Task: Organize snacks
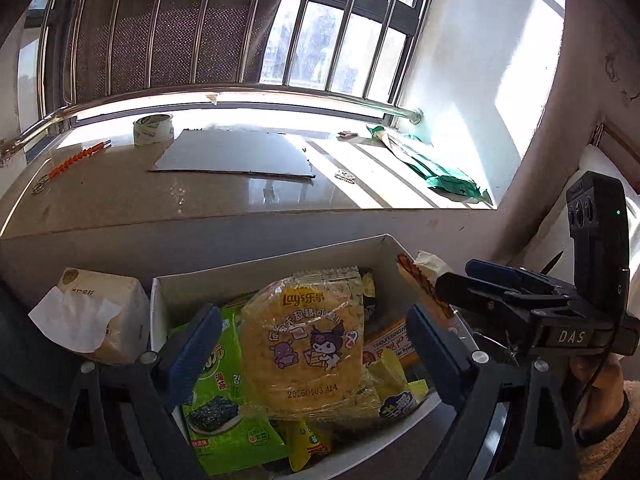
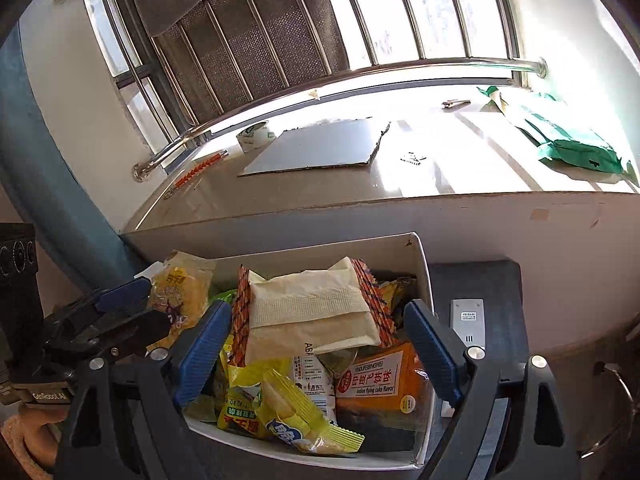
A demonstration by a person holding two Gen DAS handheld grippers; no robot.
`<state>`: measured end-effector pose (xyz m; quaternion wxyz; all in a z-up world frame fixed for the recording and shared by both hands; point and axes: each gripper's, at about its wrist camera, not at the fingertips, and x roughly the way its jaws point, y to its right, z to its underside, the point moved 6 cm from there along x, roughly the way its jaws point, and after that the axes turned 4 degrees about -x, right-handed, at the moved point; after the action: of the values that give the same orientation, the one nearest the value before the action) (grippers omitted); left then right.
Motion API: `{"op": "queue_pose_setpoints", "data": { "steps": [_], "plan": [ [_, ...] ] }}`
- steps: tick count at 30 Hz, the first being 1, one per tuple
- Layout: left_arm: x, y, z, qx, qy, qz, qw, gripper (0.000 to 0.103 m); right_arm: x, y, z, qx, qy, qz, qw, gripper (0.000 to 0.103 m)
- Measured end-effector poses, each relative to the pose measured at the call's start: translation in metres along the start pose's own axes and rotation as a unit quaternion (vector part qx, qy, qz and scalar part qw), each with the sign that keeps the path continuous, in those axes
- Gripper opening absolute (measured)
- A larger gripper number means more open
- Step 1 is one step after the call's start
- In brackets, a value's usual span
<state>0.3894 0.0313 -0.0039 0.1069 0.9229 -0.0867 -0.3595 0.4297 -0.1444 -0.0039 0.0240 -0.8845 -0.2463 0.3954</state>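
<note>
A white box holds several snack packs. My left gripper has its jaws wide around a yellow Lay's pack that stands upright over the box; the same pack shows at the left in the right wrist view. My right gripper has its jaws wide around a cream pack with an orange patterned edge, also seen at the right in the left wrist view. A green seaweed pack and an orange flying-cake pack lie in the box.
A tissue pack stands left of the box. A grey remote lies on a dark surface right of it. Behind is a stone sill with a tape roll, a cardboard sheet, an orange tool and a green bag.
</note>
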Motion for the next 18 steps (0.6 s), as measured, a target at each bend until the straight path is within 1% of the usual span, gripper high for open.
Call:
{"op": "queue_pose_setpoints", "data": {
  "steps": [1,3,6,9,11,12,14,16,18],
  "plan": [
    [0.003,-0.002,0.003,0.001,-0.005,-0.009,0.9999,0.103,-0.004,0.0,0.001,-0.001,0.01,0.008,1.0,0.103],
    [0.003,-0.008,0.01,-0.003,-0.008,-0.014,0.9999,0.103,-0.012,0.004,0.002,0.004,0.027,0.011,1.0,0.103],
    [-0.003,-0.018,0.019,-0.021,-0.002,-0.034,0.9992,0.103,-0.019,0.007,0.008,0.013,0.031,0.005,0.999,0.103],
    [-0.019,-0.021,0.023,-0.023,0.024,-0.033,0.9989,0.103,-0.026,0.009,0.011,0.011,0.038,0.007,0.999,0.103],
    [-0.036,-0.018,0.023,-0.012,0.048,-0.044,0.9978,0.103,-0.034,0.004,0.013,-0.005,0.038,0.021,0.999,0.103],
    [-0.049,-0.015,0.023,-0.002,0.067,-0.047,0.9966,0.103,-0.04,0.0,0.013,-0.018,0.046,0.03,0.998,0.103],
    [-0.071,-0.007,0.024,0.014,0.098,-0.042,0.9942,0.103,-0.055,-0.014,0.014,-0.054,0.063,0.039,0.996,0.103],
    [-0.093,-0.002,0.028,0.013,0.118,-0.044,0.9919,0.103,-0.074,-0.032,0.019,-0.093,0.089,0.043,0.991,0.103],
    [-0.116,0.0,0.036,-0.002,0.144,-0.038,0.9889,0.103,-0.093,-0.051,0.027,-0.119,0.101,0.033,0.987,0.103]
  ]
}}
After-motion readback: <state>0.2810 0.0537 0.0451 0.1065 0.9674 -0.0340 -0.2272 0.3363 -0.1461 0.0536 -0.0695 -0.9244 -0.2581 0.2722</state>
